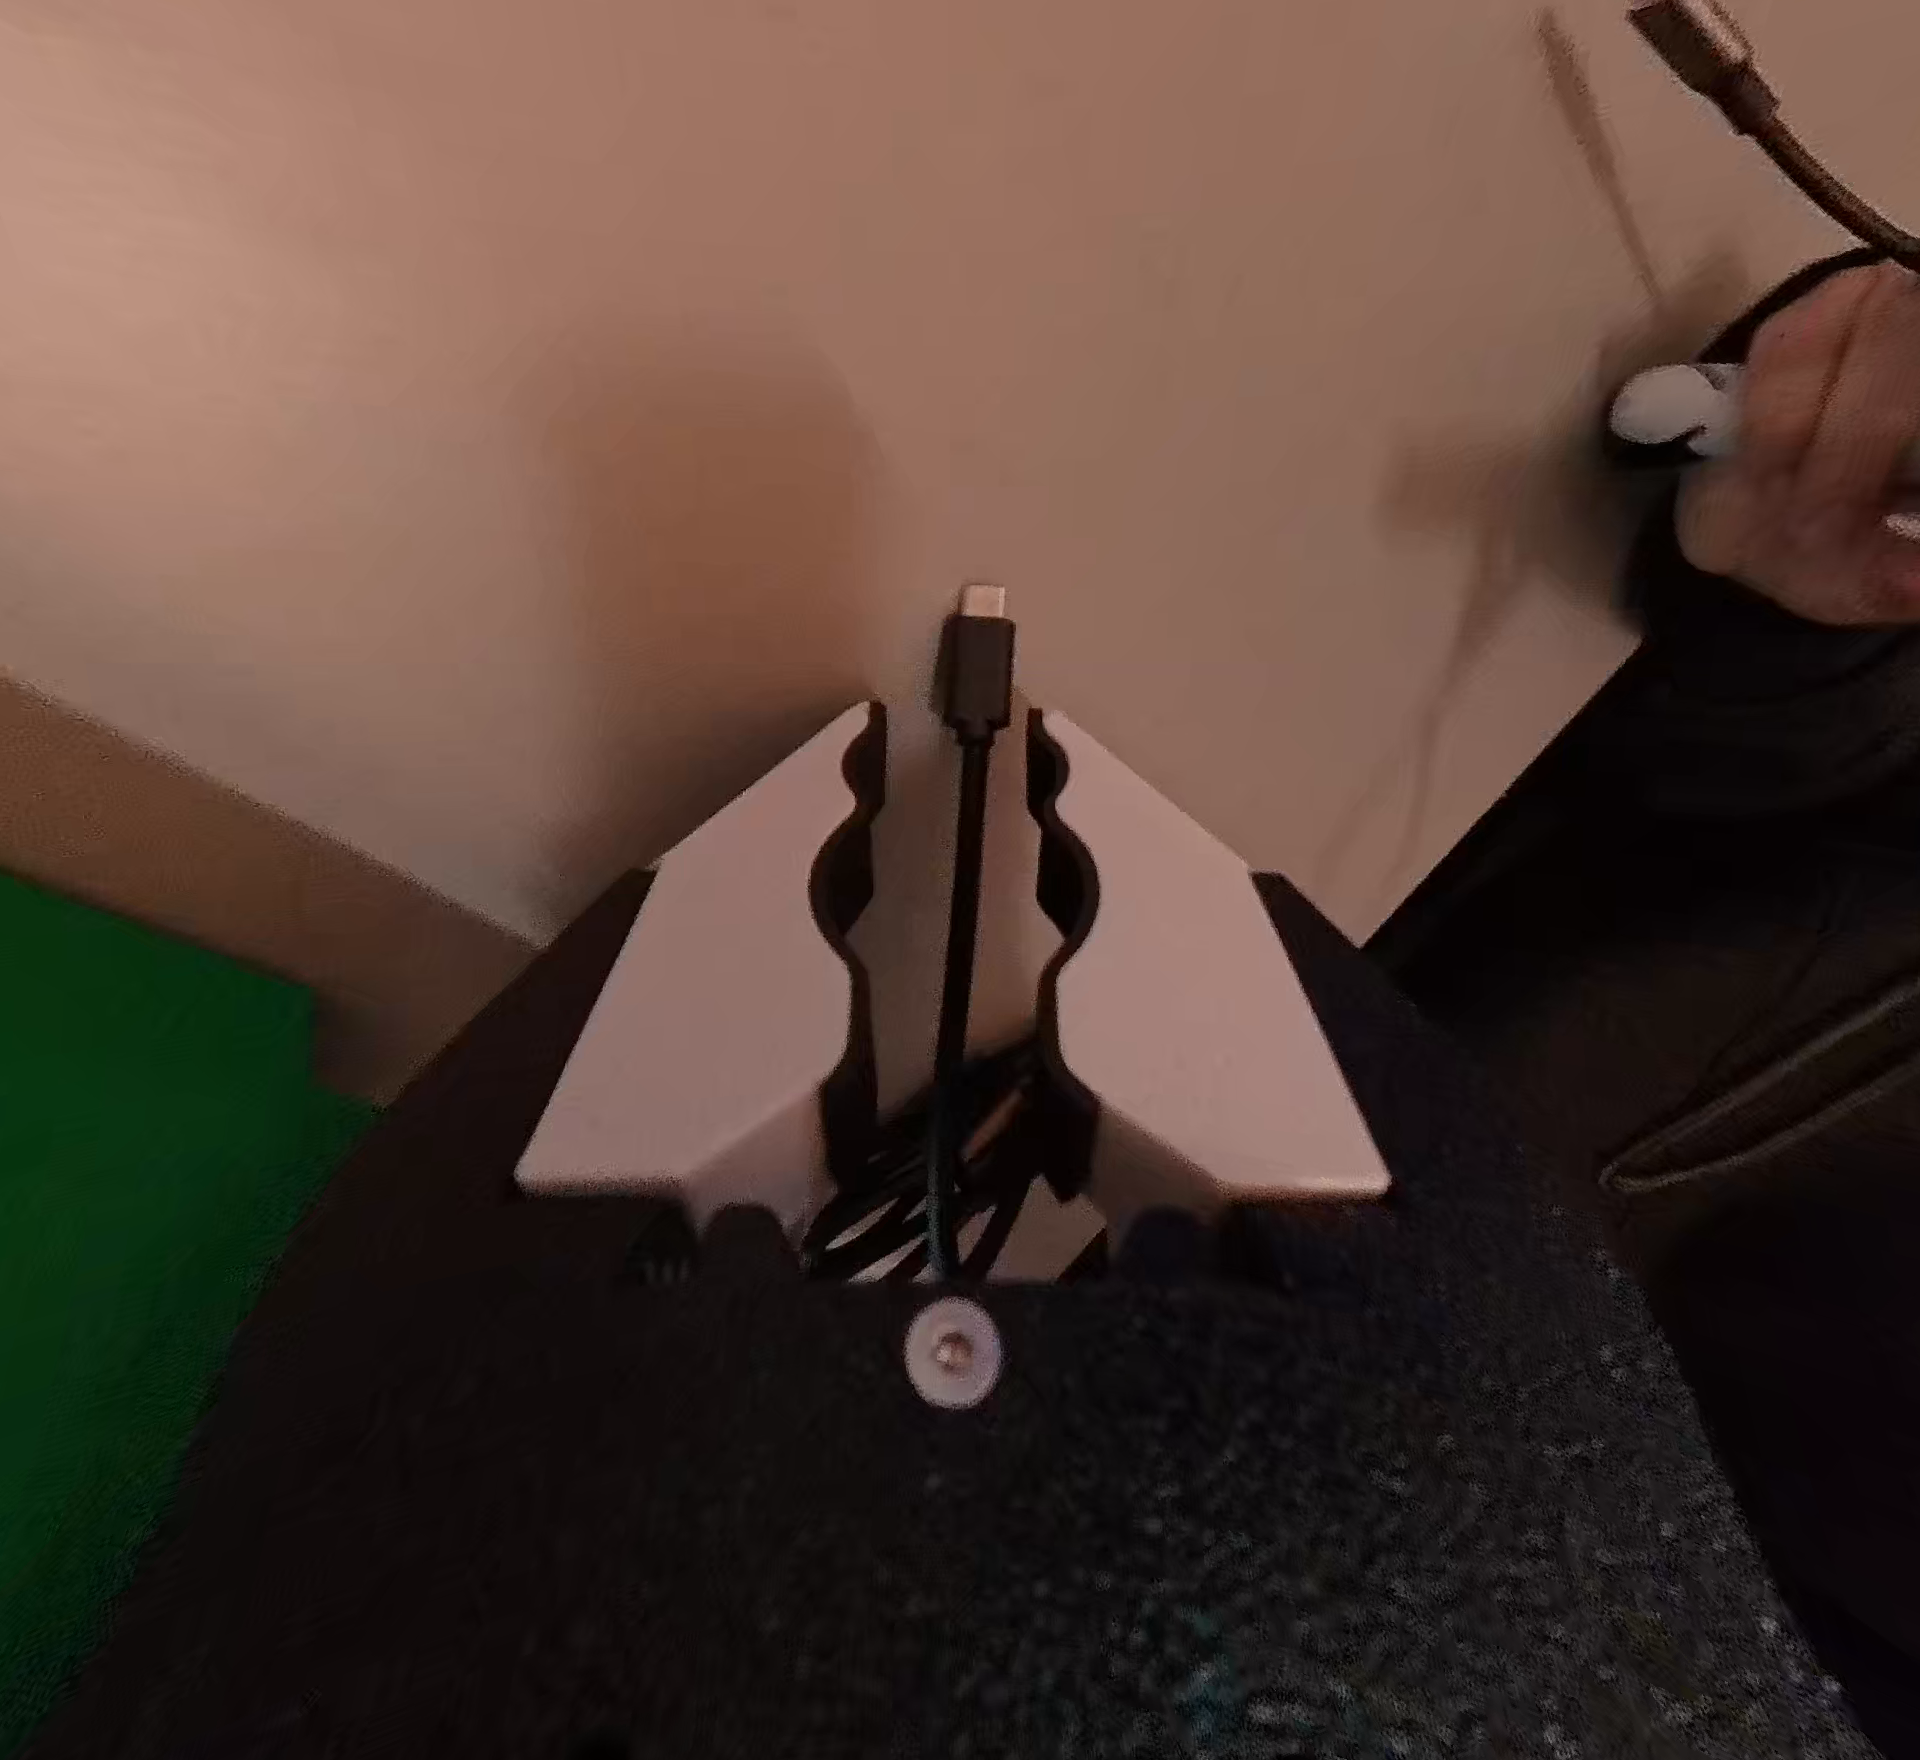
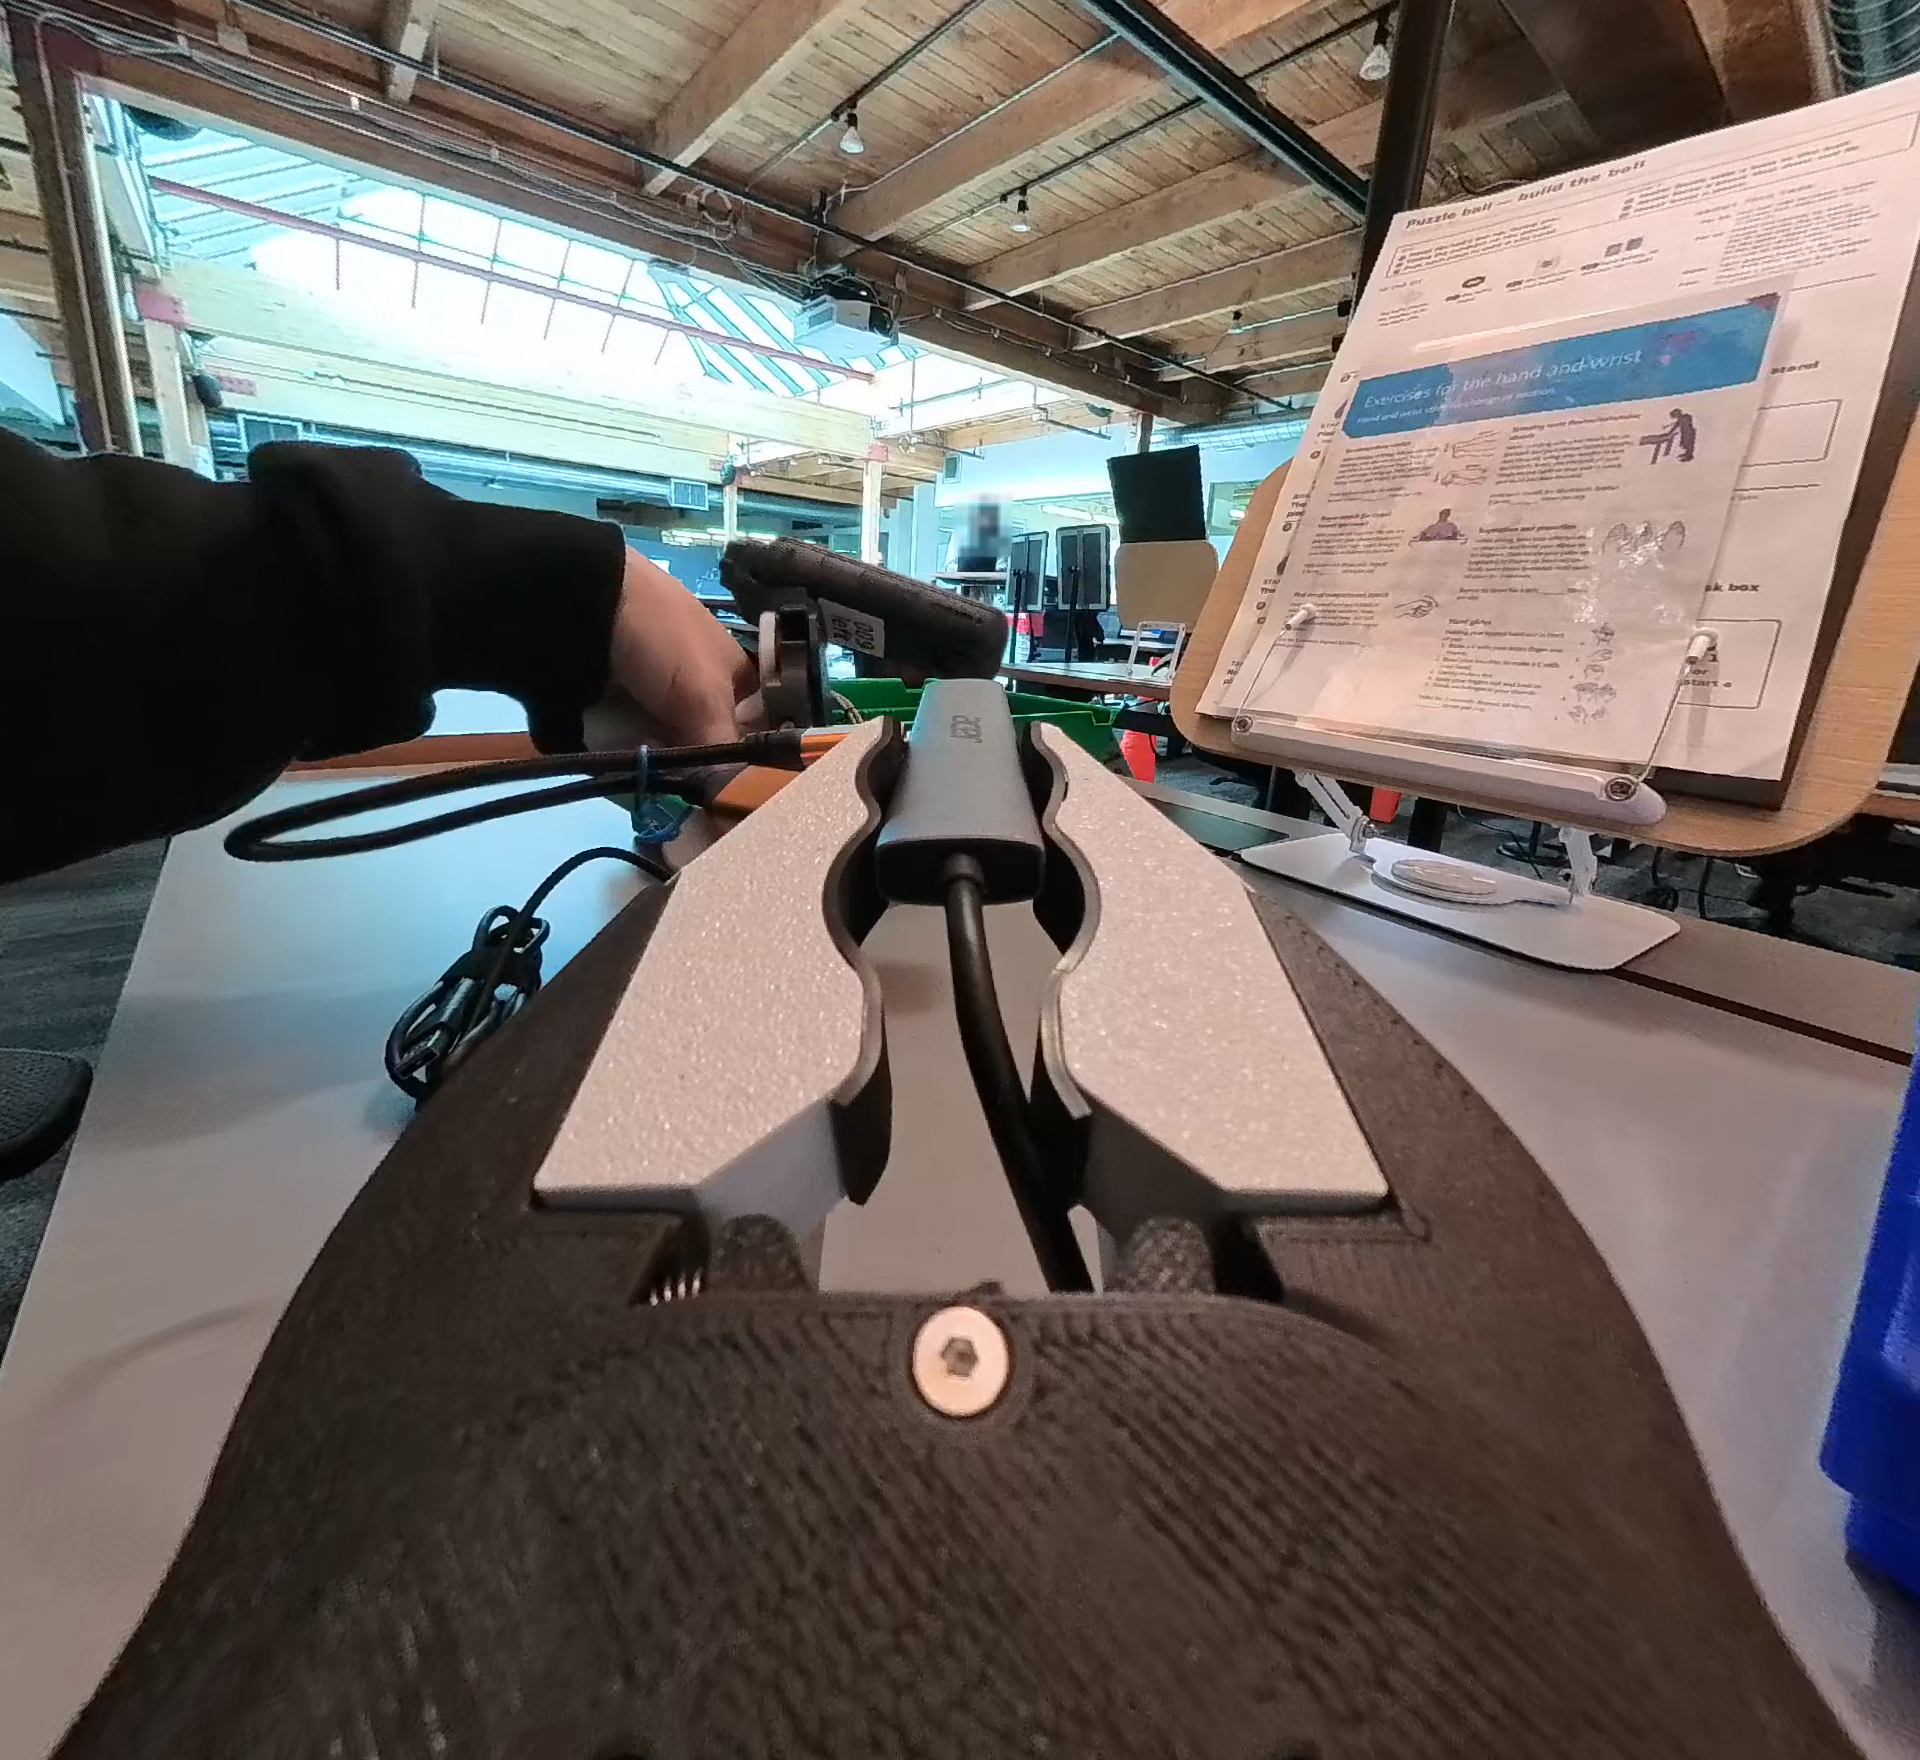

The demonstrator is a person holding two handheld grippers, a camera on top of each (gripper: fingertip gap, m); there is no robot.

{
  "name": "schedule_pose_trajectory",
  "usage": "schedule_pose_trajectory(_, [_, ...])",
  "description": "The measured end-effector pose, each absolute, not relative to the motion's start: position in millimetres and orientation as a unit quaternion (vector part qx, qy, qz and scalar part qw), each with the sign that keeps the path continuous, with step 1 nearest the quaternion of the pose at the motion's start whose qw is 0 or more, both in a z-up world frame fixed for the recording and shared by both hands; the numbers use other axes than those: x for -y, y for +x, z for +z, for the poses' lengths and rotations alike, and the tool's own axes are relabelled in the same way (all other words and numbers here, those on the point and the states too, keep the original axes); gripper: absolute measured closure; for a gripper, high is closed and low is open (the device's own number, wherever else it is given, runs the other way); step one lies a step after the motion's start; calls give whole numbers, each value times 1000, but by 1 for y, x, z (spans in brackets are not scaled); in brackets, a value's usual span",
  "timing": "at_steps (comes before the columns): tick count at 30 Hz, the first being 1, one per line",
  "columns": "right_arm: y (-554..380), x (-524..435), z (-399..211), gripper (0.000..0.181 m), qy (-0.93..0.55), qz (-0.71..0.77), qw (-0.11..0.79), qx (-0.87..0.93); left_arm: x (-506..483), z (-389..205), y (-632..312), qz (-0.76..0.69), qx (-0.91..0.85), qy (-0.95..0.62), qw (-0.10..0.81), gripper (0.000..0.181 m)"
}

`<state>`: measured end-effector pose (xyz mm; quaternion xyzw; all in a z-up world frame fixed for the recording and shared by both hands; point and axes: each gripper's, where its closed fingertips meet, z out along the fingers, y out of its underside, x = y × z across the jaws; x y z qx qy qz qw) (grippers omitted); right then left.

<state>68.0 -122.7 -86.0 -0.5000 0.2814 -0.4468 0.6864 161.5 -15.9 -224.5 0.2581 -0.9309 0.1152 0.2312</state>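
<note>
In the left wrist view my left gripper [image 1: 958, 708] points down at a pale table [image 1: 727, 256]. A black cable with a small plug [image 1: 975, 661] runs up between its fingers, with coiled cable bunched at the finger bases. The cable is sharp while the table is blurred. My right gripper [image 2: 961, 723] is shut on a grey adapter block [image 2: 966, 796], whose black lead [image 2: 987, 1004] trails back between the fingers. A braided cable [image 2: 416, 791] loops from the left toward the adapter's side. A hand in a black sleeve [image 2: 665, 661] holds the other gripper's body just behind.
A bundle of black cable [image 2: 468, 993] lies on the table at left. A document stand with printed sheets [image 2: 1507, 515] stands at right, a blue bin [image 2: 1881, 1347] at the right edge, a green bin [image 2: 873, 708] behind. A hand with a braided cable [image 1: 1714, 79] shows at right. About 20 centimeters separates my left fingertips from my right.
</note>
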Motion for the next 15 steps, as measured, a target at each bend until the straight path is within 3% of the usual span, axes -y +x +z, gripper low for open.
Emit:
schedule_pose_trajectory(8, [68, 121, -86, 159, -503, -446, 686, -278, 21, -225, 156, 153, 922, 273, 227, 165])
schedule_pose_trajectory(15, [68, 120, -86, 159, -504, -445, 686, -277, 32, -227, 165, 252, 933, 218, 139, 171])
